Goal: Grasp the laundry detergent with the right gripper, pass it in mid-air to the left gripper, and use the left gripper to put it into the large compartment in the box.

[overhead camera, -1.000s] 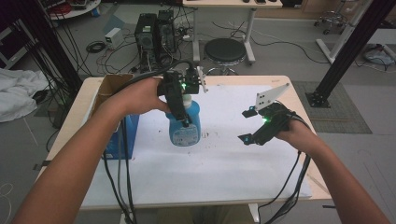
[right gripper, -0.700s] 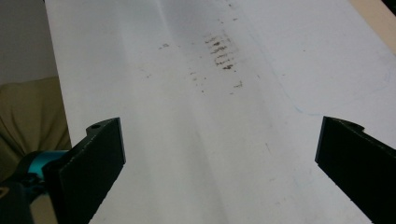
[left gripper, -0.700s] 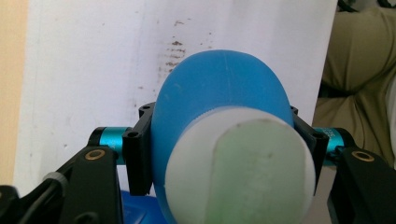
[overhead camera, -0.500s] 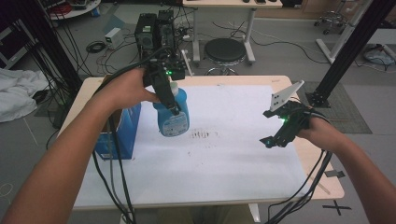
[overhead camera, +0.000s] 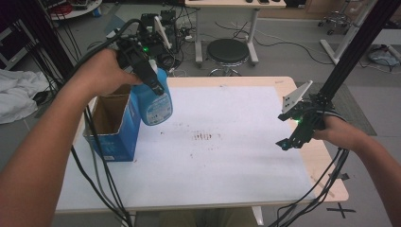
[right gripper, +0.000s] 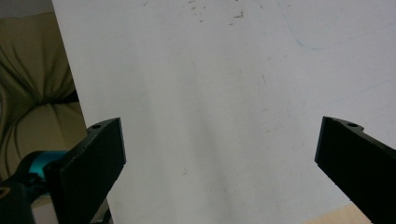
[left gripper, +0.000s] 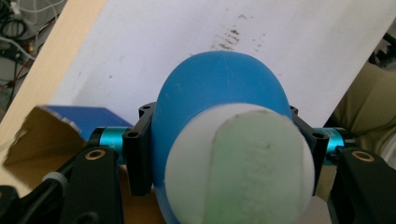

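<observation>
1. Overhead, my left gripper clamps the blue bottle aloft beside the cardboard box.
2. My right gripper, jaws wide, hovers over the stained white sheet covering the table.
3. Cables and a stool occupy the floor behind.

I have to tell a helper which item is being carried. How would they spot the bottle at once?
Start at the white sheet covering the table, then its left edge, where an open blue box stands. Beside that box, the left gripper holds the blue bottle off the table, rounded and labelled.
</observation>
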The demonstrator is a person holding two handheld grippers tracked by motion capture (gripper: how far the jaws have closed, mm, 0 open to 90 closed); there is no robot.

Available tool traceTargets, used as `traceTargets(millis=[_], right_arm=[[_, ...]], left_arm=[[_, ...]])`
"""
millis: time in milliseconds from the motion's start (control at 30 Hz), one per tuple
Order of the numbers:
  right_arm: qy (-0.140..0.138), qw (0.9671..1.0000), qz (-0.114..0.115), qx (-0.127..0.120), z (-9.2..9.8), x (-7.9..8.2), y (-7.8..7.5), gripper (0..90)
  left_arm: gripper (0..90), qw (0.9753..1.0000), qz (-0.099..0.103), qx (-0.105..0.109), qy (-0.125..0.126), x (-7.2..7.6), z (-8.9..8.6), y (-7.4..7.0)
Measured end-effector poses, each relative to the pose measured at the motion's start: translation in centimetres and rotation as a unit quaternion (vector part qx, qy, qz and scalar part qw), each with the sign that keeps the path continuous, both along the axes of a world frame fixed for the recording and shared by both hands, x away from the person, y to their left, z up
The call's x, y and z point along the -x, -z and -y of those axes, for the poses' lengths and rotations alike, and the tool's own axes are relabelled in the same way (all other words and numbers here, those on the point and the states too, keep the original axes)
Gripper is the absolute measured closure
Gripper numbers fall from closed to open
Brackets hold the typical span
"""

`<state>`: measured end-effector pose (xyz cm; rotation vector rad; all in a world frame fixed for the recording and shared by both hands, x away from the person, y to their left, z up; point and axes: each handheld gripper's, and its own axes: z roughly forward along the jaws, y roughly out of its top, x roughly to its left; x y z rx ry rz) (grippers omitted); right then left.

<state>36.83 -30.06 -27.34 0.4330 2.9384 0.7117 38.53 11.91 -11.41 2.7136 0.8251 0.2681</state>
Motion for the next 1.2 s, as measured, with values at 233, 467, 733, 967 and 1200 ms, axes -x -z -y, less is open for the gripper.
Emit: traceTargets(millis=[233, 467, 733, 967, 1200], right_arm=[[-0.002, 1.0, 0.006, -0.001, 0.3, 0.1, -0.2, 0.9], [-0.002, 1.0, 0.007, -0.001, 0.7, 0.4, -0.6, 0.9], [-0.003, 0.9999, 0.011, -0.004, 0.8, 0.6, -0.9, 0.9], [-0.001, 0.9999, 0.011, -0.004, 0.8, 0.6, -0.8, 0.9], [0.004, 0.9999, 0.01, -0.004, 1.0, 0.6, -0.7, 0.9]], left_arm=[[38.1, 0.9997, 0.009, 0.015, -0.015, 0.4, -3.1, -2.1], [38.1, 0.9994, 0.022, 0.011, -0.024, 0.7, -6.0, -3.6], [38.1, 0.999, 0.027, 0.007, -0.034, 0.7, -8.9, -3.9], [38.2, 0.9983, 0.033, -0.004, -0.048, 0.3, -10.8, -3.4], [38.2, 0.9978, 0.033, -0.015, -0.055, -0.5, -12.0, -1.6]])
